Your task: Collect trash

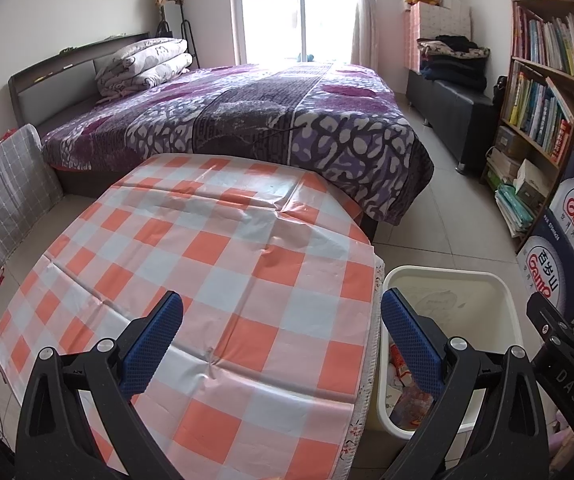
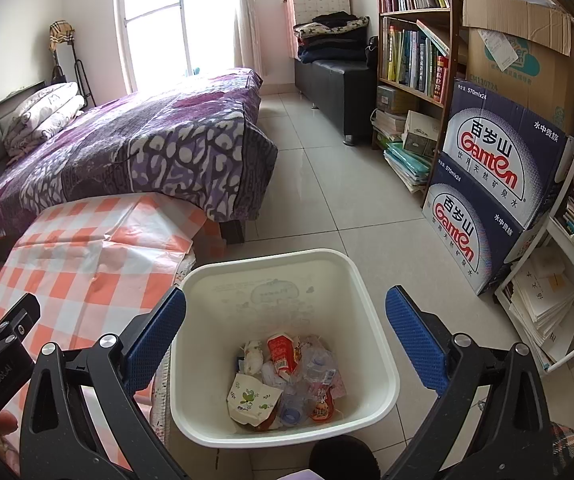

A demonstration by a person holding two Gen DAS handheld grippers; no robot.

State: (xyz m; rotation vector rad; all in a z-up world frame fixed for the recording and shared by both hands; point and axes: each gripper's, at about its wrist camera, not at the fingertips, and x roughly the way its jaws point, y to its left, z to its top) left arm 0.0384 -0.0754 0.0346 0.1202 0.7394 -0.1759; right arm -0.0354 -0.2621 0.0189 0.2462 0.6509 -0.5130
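A white plastic trash bin [image 2: 383, 360] stands on the tiled floor to the right of the table; it also shows in the left wrist view [image 1: 507, 300]. It holds several pieces of trash [image 2: 287, 376]: red packets, crushed clear bottles, white paper. My right gripper [image 2: 285, 344] is open and empty above the bin. My left gripper [image 1: 281, 338] is open and empty above the table with the orange-and-white checked cloth [image 1: 215, 264]. No trash shows on the cloth. The right gripper's black body [image 1: 559, 344] appears at the right edge of the left wrist view.
A bed with a purple blanket [image 1: 247, 120] stands behind the table. Stacked Ganten water boxes [image 2: 499, 184] and a bookshelf [image 2: 415, 48] line the right wall. A black bench with folded clothes [image 2: 335, 68] is at the back. Tiled floor [image 2: 327, 184] lies between bed and shelves.
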